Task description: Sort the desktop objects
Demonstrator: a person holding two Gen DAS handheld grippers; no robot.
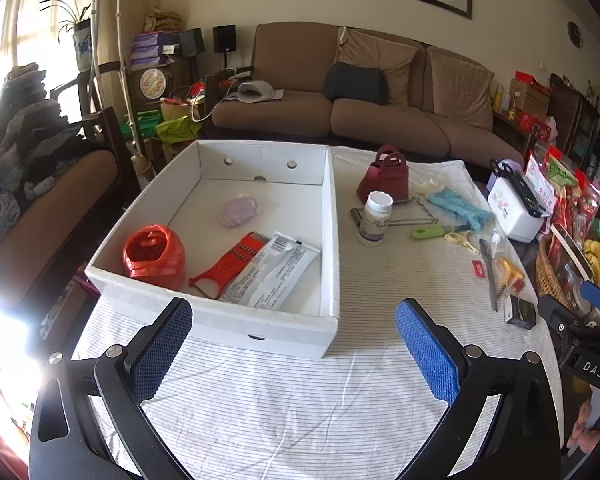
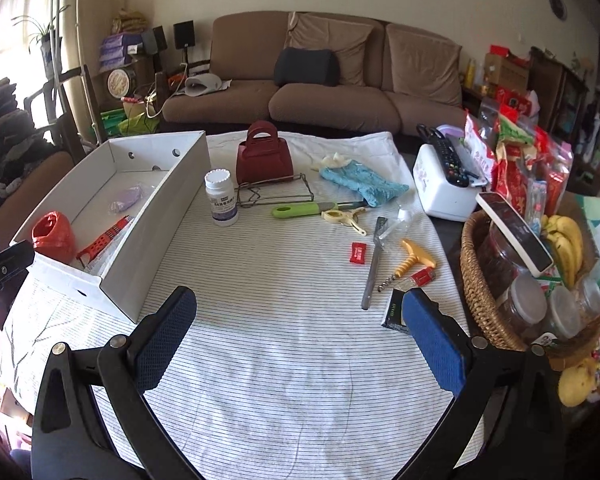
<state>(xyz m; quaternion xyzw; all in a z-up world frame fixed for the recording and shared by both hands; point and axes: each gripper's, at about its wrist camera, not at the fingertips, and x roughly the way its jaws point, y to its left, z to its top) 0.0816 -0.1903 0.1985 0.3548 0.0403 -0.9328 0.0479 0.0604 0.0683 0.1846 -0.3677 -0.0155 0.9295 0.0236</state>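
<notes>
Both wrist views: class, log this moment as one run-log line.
left gripper: open, empty | right gripper: open, empty | white box: holds red twine roll, red grater | pill bottle: outside, upright

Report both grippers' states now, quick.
Left gripper: jaws wide open, nothing between them, above the cloth just short of the box.
Right gripper: jaws wide open, holding nothing.

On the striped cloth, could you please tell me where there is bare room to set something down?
Free: the near cloth between the white box and wicker basket. Crowded: the far right, around the pill bottle, green-handled tool and corkscrew.
</notes>
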